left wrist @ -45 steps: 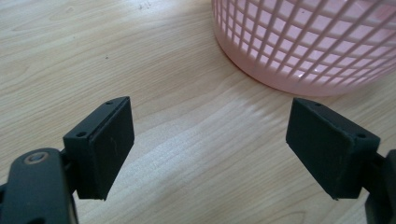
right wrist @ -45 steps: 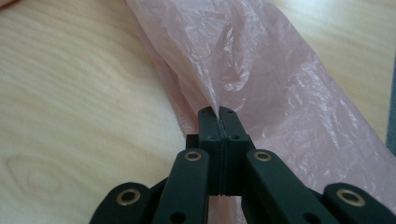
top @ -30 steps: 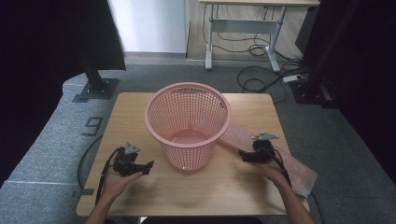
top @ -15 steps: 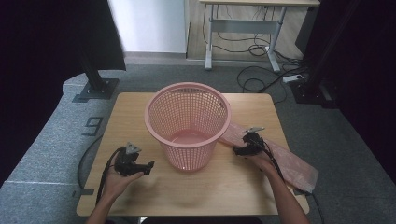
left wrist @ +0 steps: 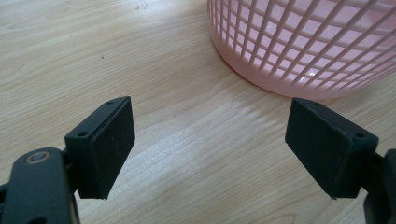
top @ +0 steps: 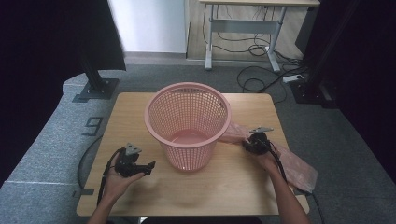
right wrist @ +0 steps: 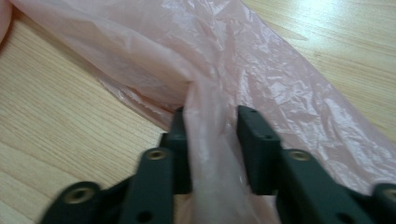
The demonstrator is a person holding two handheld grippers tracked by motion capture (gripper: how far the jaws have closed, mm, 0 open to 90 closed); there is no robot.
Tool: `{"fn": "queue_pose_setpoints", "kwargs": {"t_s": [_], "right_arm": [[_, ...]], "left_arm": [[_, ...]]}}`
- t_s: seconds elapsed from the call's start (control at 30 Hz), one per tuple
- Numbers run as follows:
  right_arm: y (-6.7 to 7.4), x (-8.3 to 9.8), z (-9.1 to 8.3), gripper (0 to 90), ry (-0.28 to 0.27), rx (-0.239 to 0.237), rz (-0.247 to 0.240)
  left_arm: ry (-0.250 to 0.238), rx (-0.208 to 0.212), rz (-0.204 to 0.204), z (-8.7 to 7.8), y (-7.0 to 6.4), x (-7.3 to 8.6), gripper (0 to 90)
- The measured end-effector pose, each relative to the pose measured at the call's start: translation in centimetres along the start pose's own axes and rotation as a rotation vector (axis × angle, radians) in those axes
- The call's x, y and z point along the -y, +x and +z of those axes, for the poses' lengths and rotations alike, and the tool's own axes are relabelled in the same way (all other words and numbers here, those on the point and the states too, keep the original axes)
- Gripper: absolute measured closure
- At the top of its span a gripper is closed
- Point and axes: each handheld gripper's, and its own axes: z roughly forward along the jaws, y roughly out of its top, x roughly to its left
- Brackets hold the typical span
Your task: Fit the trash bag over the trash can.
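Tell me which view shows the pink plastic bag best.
The right gripper view: the pink plastic bag spreads crinkled across the table, a fold bunched between the right gripper jaws, which have just been closing. The high view shows it small, right of the basket.

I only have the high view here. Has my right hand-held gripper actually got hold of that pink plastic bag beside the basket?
Observer: Its jaws have just been closing. The right gripper view shows a fold of the thin pink plastic bag bunched between the right hand-held gripper jaws.
Operator: And the left one?
Observer: The left hand-held gripper is wide open over bare wooden table, nothing between its jaws.
Operator: How near the basket?
Observer: The pink lattice plastic basket base stands just ahead, apart from the jaws.
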Motion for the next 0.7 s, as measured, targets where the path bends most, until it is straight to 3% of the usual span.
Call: {"fn": "queue_pose_setpoints", "kwargs": {"t_s": [0.03,0.23,0.43,0.47,0.5,0.53,0.57,0.7], "right_arm": [[-0.1,0.0,-0.1,77.4,0.004,0.0,0.0],[-0.9,0.0,-0.6,87.0,0.018,0.001,0.013],[-1.5,-0.8,-3.6,87.7,-0.113,-0.023,0.046],[-1.5,-0.8,-3.6,87.7,-0.113,-0.023,0.046],[-1.3,-1.1,-5.0,87.7,-0.158,-0.04,0.046],[-1.3,-1.1,-5.0,87.7,-0.158,-0.04,0.046],[-1.3,-1.3,-6.4,87.8,-0.208,-0.054,0.05],[-1.5,-2.0,-9.6,87.8,-0.291,-0.08,0.051]], "left_arm": [[0.002,0.0,0.001,0.0,0.0,0.0,15.5],[-0.011,-0.011,-0.008,-0.3,0.2,0.1,15.6],[-0.016,-0.018,-0.019,-0.5,0.7,0.2,15.7],[-0.016,-0.018,-0.019,-0.5,0.7,0.2,15.8],[-0.02,-0.021,-0.024,-0.6,0.7,0.2,15.8],[-0.02,-0.021,-0.024,-0.6,0.7,0.2,15.8],[-0.018,-0.021,-0.018,-0.7,0.8,0.2,15.8],[-0.027,-0.024,-0.014,-0.9,0.7,0.2,16.0]]}}
